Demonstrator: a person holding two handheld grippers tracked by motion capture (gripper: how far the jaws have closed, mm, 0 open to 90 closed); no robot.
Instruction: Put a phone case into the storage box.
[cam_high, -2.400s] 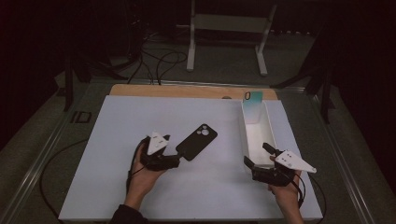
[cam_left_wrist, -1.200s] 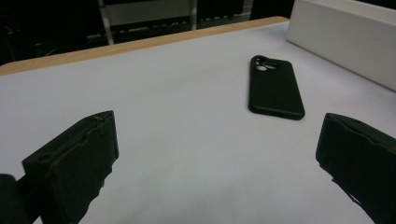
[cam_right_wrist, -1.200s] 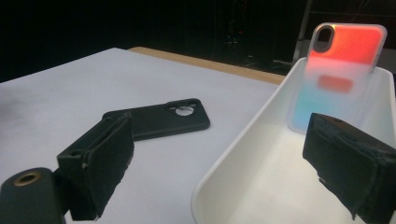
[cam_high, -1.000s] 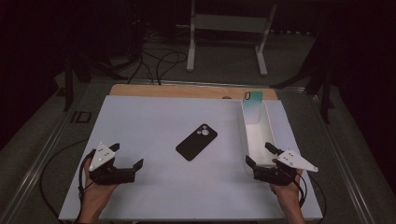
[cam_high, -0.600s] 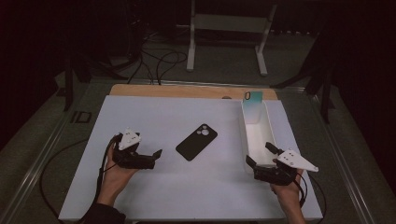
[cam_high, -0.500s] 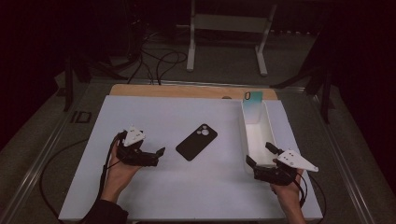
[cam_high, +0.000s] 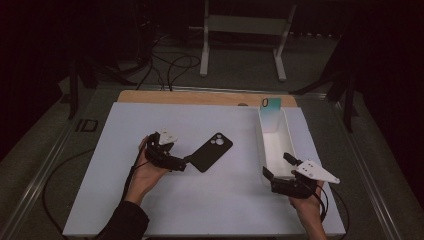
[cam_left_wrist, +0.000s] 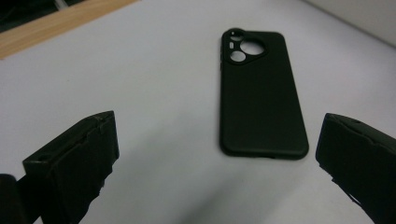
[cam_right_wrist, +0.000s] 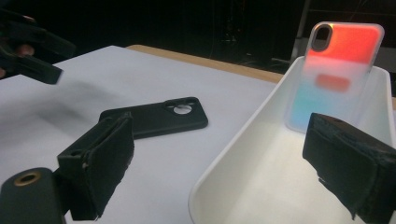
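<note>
A dark room: a white desk (cam_high: 150, 125) top, cables (cam_high: 165, 62) at 11 o'clock, a white stand (cam_high: 245, 30) at 12.

Case (cam_left_wrist: 261, 100) black; second case (cam_right_wrist: 337, 70) red-to-teal gradient; bin (cam_high: 275, 150) white; tabletop (cam_high: 150, 210) white with wood edge; tools' jaws black.

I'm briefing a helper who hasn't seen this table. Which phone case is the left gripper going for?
On the white table mat, look left of the long white bin. The black phone case lies flat there, before the open left gripper. Unlike the translucent case propped upright in the bin, it is matte black.
</note>
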